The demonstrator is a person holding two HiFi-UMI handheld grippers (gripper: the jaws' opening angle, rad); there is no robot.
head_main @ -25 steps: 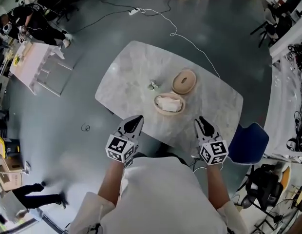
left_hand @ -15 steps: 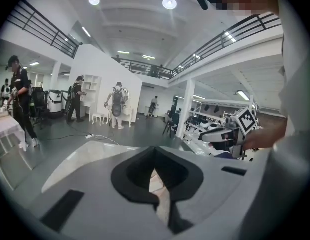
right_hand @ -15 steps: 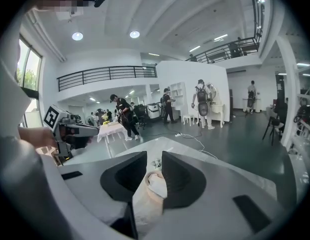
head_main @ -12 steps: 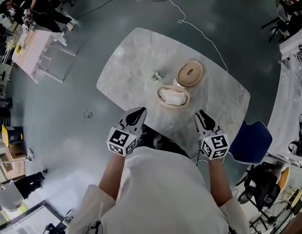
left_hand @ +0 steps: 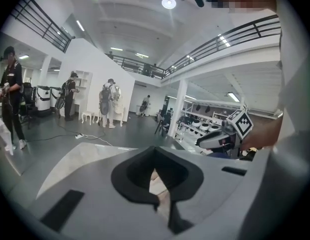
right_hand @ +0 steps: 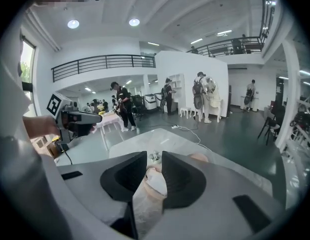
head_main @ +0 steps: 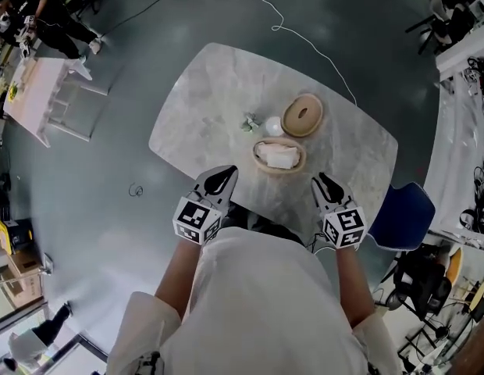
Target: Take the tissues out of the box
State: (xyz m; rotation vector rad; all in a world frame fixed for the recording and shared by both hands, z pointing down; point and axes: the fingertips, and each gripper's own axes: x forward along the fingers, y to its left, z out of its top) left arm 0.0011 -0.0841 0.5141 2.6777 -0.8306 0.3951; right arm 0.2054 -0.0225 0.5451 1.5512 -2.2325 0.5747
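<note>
A round wooden box (head_main: 279, 156) with white tissues (head_main: 278, 158) in it stands near the middle of the marble table (head_main: 211, 92). Its wooden lid (head_main: 302, 116) lies just behind it. My left gripper (head_main: 221, 180) hovers at the table's near edge, left of the box. Its jaws meet at the tips and hold nothing. My right gripper (head_main: 326, 184) hovers at the near edge, right of the box, with its jaws apart and empty. In the left gripper view the left gripper (left_hand: 155, 151) points at the box. In the right gripper view the box (right_hand: 154, 181) shows through the right gripper (right_hand: 154, 156).
A small white round object (head_main: 273, 125) and a small crumpled thing (head_main: 250, 122) lie left of the lid. A blue chair (head_main: 402, 213) stands at the table's right. A white cable (head_main: 304, 37) runs over the floor behind the table. People stand at a white table (head_main: 27, 84) far left.
The head view has shifted a little, so the table sits slightly nearer. Both grippers stay at the table's near edge, and the box and lid have not moved.
</note>
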